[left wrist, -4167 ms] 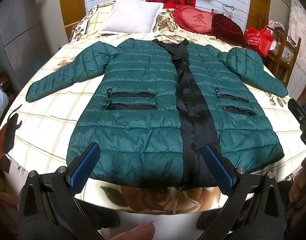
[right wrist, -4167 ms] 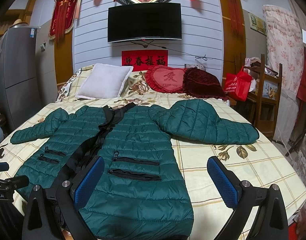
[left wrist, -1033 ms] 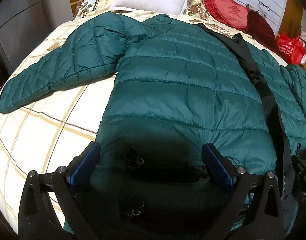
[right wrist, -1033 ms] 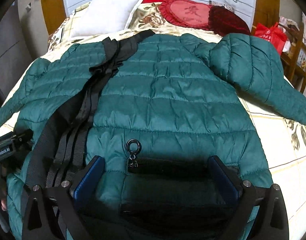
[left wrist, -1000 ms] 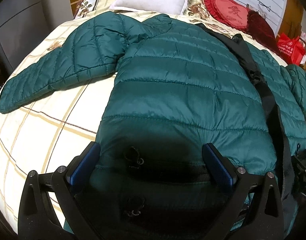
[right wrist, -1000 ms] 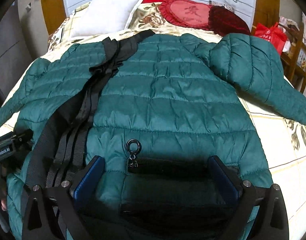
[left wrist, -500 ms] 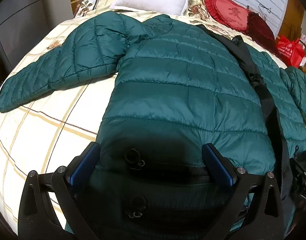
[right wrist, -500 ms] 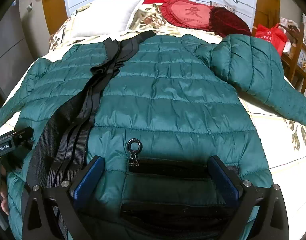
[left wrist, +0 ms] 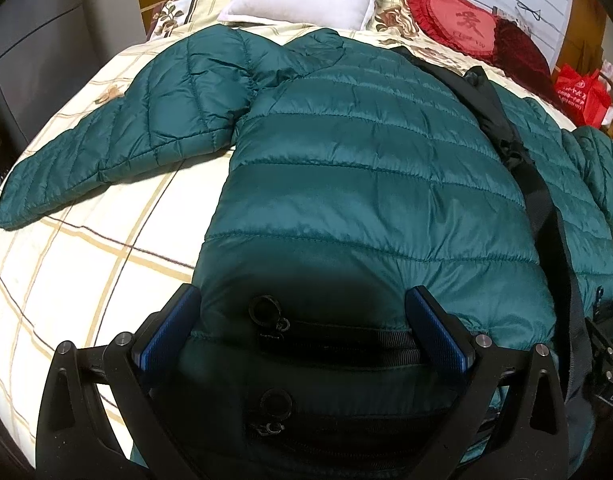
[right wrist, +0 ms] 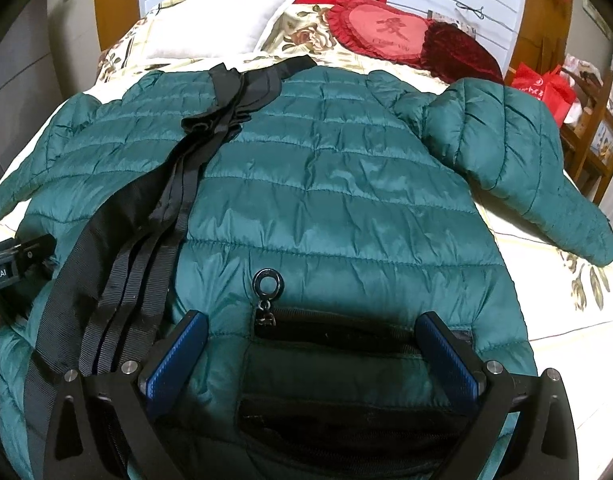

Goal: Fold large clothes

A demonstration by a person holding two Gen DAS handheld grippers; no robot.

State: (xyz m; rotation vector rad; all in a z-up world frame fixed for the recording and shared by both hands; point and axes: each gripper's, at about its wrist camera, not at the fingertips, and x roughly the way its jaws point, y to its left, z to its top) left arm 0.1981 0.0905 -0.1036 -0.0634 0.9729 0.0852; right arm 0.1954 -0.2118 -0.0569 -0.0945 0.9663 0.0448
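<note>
Right now a green quilted jacket (left wrist: 366, 184) lies flat, front up, on the plaid bed (left wrist: 86, 280), sleeves spread out to both sides. L gripper (left wrist: 302, 332) hovers low over the jacket's pocket zips w/ fingers wide apart, nothing betw them. R gripper (right wrist: 312, 344) sits likewise over the other side's pocket, fingers apart too. White pillow (right wrist: 218, 24) & red heart cushion (right wrist: 382, 30) at the headboard end.
</note>
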